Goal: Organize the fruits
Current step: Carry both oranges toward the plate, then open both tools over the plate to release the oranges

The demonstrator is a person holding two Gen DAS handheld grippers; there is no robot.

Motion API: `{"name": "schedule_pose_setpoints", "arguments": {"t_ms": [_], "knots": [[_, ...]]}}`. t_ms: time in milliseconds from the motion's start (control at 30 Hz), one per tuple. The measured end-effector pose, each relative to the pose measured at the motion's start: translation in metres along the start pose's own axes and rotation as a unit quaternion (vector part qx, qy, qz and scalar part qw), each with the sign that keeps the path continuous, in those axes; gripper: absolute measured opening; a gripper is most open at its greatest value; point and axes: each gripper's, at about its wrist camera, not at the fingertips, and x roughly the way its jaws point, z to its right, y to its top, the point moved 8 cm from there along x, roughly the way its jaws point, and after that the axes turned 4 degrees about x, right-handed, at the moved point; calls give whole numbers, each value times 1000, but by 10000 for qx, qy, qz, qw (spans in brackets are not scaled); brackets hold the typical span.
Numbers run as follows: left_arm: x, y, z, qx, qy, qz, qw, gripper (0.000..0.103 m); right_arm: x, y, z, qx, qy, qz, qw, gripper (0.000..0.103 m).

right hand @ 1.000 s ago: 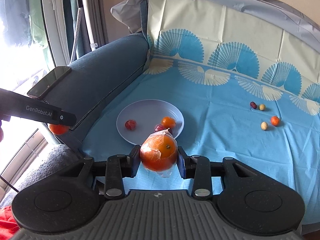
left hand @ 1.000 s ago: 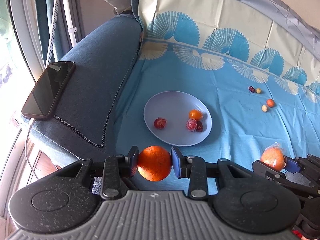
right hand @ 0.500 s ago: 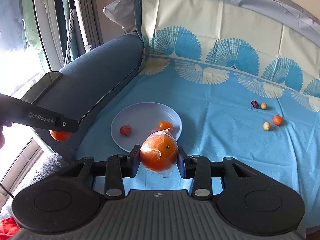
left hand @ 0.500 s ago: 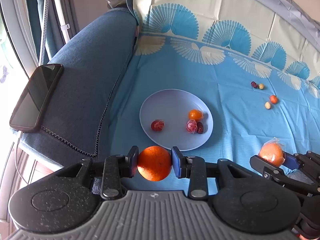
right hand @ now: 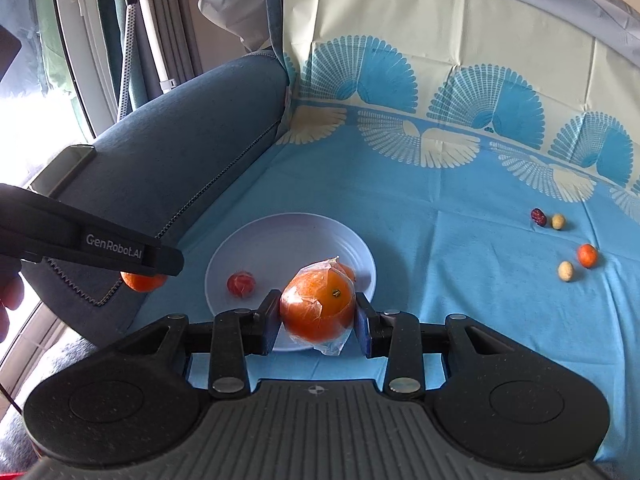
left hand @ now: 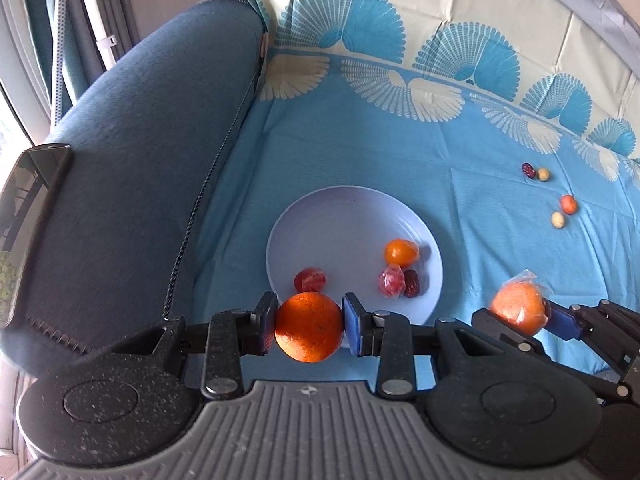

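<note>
Orange, bare-skinned, the orange (left hand: 309, 327) sits clamped in the left gripper (left hand: 309, 328) above the plate (left hand: 344, 216); the right gripper (right hand: 318, 314) pinches a wrapped orange (right hand: 318, 306) (plastic crinkled). Blue fan-patterned cloth (right hand: 440, 208) covers the sofa seat, with a phone (left hand: 28, 216) on the armrest (left hand: 140, 152).

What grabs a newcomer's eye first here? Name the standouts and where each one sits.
Two big oranges stand out: a bare orange clamped in the left tongs, and a plastic-wrapped orange clamped in the right tongs, both near the front edge of the pale plate. The plate sits on the blue cloth with small fruits on it; four more little fruits lie scattered far right.
</note>
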Motion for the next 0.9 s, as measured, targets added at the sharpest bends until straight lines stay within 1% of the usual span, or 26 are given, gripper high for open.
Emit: {"name": "schedule_pose_setpoints", "arguments": {"t_ms": [333, 633, 667, 700, 733, 767, 800, 833, 867, 900], "knots": [[67, 27, 0, 104, -3, -264, 9996, 39, 68, 13, 1, -156, -18, -185, 9997, 39], [122, 32, 1, 328, -63, -436, 9985, 39, 122, 6, -8, -643, 85, -419, 9970, 39], [125, 32, 2, 354, -110, -450, 9983, 44, 126, 5, -8, -668, 93, -430, 9968, 40], [128, 33, 4, 389, -211, -438, 9981, 52, 131, 5, -8, -668, 72, -446, 9967, 40], [128, 34, 3, 372, -243, -396, 9982, 73, 135, 5, -7, -649, 53, -463, 9968, 40], [124, 36, 1, 300, -189, -282, 9990, 92, 137, 6, -7, -611, 33, -490, 9969, 46], [118, 37, -1, 236, -137, -120, 9996, 98, 137, 8, -7, -578, 46, -502, 9971, 61], [110, 38, -3, 222, -136, 32, 9997, 103, 134, 10, -7, -549, 95, -455, 9974, 69], [101, 37, -4, 230, -141, 145, 9995, 102, 127, 12, -7, -534, 147, -370, 9978, 83], [93, 35, -5, 259, -117, 181, 9994, 102, 119, 13, -7, -549, 173, -302, 9979, 90]]}}
